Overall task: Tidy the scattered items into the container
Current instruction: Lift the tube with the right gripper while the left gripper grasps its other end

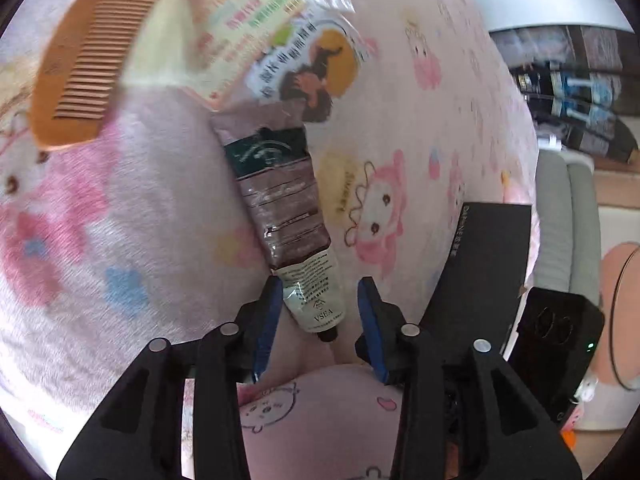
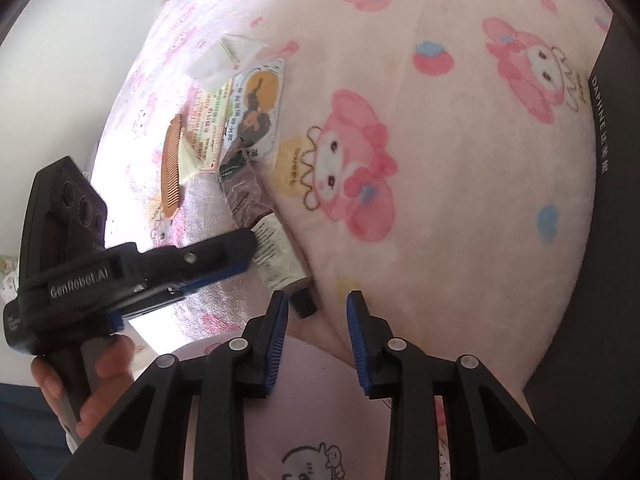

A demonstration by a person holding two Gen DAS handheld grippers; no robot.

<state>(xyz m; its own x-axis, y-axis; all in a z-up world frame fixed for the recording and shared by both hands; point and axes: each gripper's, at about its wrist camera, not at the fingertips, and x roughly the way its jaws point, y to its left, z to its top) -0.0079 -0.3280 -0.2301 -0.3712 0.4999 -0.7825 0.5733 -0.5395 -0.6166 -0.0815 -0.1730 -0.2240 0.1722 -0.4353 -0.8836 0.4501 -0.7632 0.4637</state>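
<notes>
Barely started, I'd say: the comb (image 1: 76, 76), packets (image 1: 280, 40) and tube (image 1: 286, 216) all lie on the blanket (image 1: 420, 120), left of the black box (image 1: 486, 264). Left gripper (image 1: 320, 292) straddles the tube's near end, jaws apart, not clamping; right gripper (image 2: 316, 304) is parted and empty.

Blanket (image 2: 460, 208): pale pink w/ pink cartoon bunnies, blue hearts. Comb (image 1: 86, 60): orange-brown. Tube (image 1: 280, 216): brown/dark green, cream near end, black cap. Box (image 2: 600, 240) at right: black, white lettering. Gripper pads (image 2: 276, 340): blue.
</notes>
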